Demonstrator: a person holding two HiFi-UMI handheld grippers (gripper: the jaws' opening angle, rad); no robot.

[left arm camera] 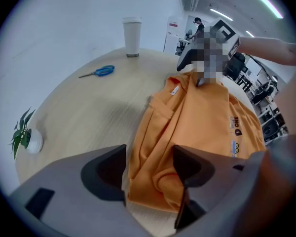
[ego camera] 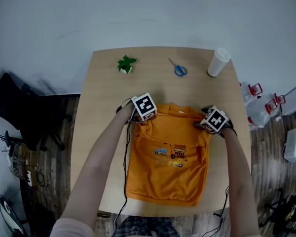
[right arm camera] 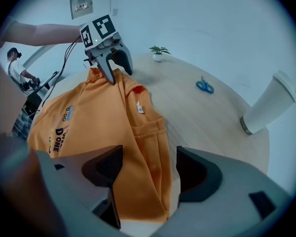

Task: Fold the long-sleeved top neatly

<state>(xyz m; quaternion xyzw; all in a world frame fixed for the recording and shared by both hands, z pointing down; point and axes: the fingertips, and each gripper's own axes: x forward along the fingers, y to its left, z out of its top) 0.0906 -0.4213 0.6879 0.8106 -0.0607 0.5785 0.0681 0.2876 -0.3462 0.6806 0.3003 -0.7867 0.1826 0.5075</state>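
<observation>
The orange long-sleeved top [ego camera: 170, 167] lies flat on the near half of the wooden table [ego camera: 103, 83], collar away from the person and chest print up. Its sleeves are turned in along the sides, so their full length cannot be made out.

The left gripper [left arm camera: 149, 174] points steeply down at the top's left shoulder. Its jaws stand apart with a bunched fold of orange cloth between them, not pinched. The right gripper [right arm camera: 144, 174] is at the right shoulder in the same way, jaws released, with the folded sleeve edge between them and bare table showing beside the outer jaw.

From the head view the marker cubes hide both sets of jaw tips.

At the far edge stand a small potted plant [ego camera: 126, 64], blue-handled scissors [ego camera: 178, 69] and a white paper cup [ego camera: 218, 62], well apart from the top.
</observation>
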